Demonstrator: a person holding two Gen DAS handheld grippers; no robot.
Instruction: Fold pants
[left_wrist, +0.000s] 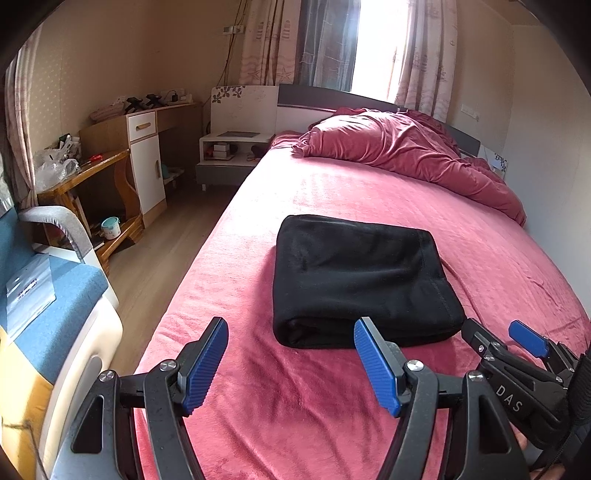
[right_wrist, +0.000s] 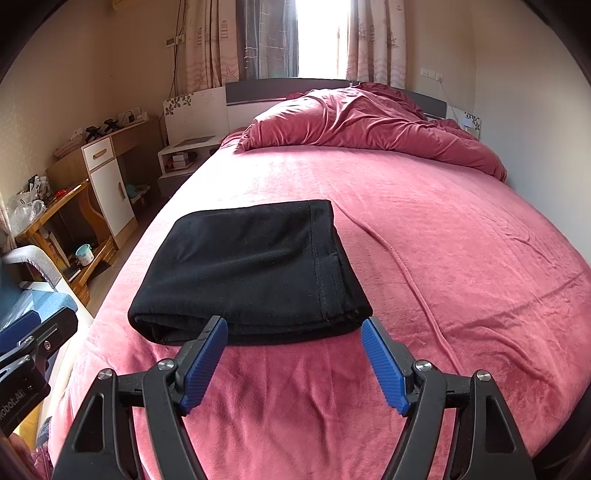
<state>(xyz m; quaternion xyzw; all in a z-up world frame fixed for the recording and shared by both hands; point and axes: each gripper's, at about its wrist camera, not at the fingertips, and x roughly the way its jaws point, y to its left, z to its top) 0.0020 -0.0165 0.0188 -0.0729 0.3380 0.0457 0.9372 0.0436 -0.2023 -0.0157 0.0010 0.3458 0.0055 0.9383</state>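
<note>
- Left gripper (left_wrist: 290, 326), blue ribbed pads on black arms: jaws wide apart, nothing between them.
- Black folded fabric pants (left_wrist: 364, 280) lie flat on the pink plush bedspread (left_wrist: 369, 195), just beyond both grippers.
- Right gripper (right_wrist: 294, 326): jaws spread too, gripping nothing.

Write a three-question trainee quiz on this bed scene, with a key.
1. True or false: the black pants lie folded on the pink bedsheet.
2. Which gripper holds fabric? A left gripper B right gripper C neither
3. Fill in: the crumpled red duvet lies at the ____ end of the bed.

Key: 1 true; 2 C, both are open and empty; 3 headboard.
</note>
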